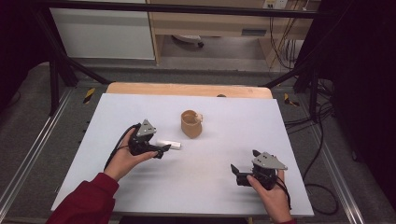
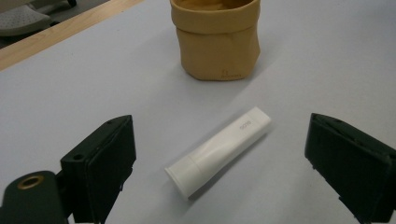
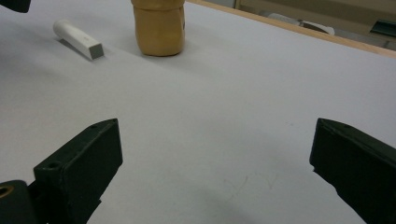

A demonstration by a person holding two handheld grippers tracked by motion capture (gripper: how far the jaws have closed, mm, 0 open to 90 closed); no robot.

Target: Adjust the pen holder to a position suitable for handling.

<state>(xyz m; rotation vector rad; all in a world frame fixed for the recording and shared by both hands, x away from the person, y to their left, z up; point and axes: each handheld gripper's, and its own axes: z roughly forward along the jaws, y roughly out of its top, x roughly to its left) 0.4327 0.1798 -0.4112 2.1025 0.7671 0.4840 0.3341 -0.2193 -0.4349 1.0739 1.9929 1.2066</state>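
White tube [image 2: 218, 150] is framed by left gripper [image 2: 219, 158] (jaws wide, right gripper's [image 3: 215, 168] too); if nudged, it could roll w/o being gripped.

White tube [image 2: 219, 148] lying flat on table, near upright tan bag [image 2: 215, 38].

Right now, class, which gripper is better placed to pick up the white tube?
Left. The left gripper is open with the tube lying between its jaws; the right gripper is farther away.
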